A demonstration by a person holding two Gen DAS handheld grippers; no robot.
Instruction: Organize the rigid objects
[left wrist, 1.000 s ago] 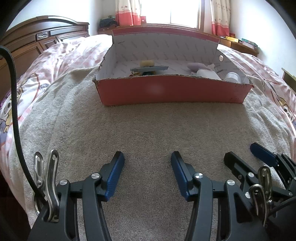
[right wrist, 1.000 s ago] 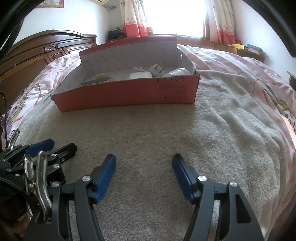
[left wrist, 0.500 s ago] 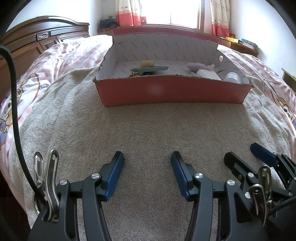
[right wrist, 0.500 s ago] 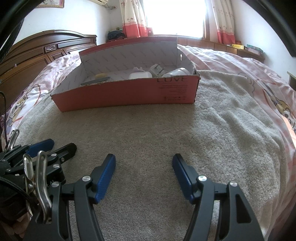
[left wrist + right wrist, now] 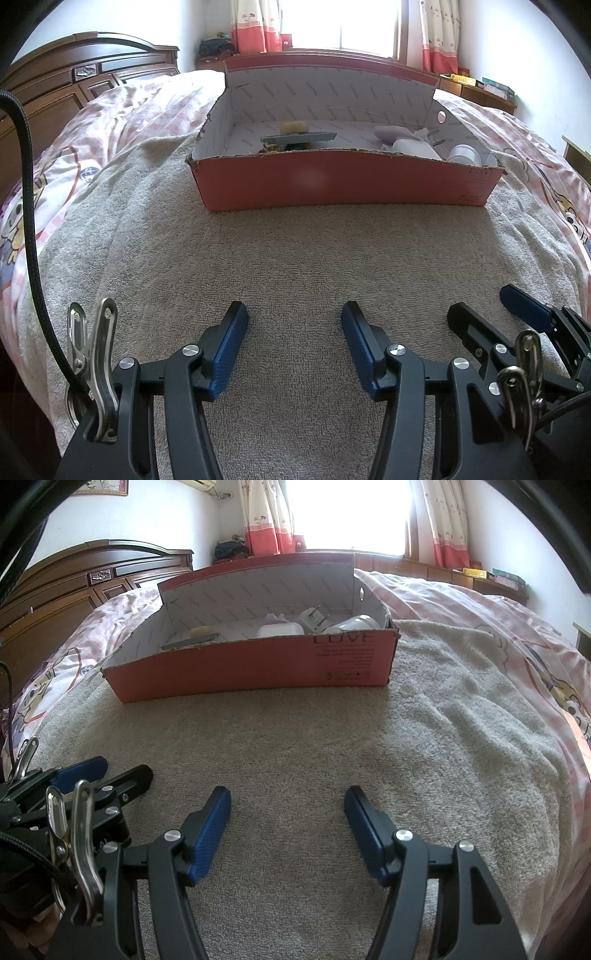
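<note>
Over towel (image 5: 295, 266), both fingers (image 5: 229, 343) agape, empty.

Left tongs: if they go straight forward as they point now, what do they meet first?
Probably the red front wall of the cardboard box. The open left tongs hang over bare towel; depth is uncertain.
</note>
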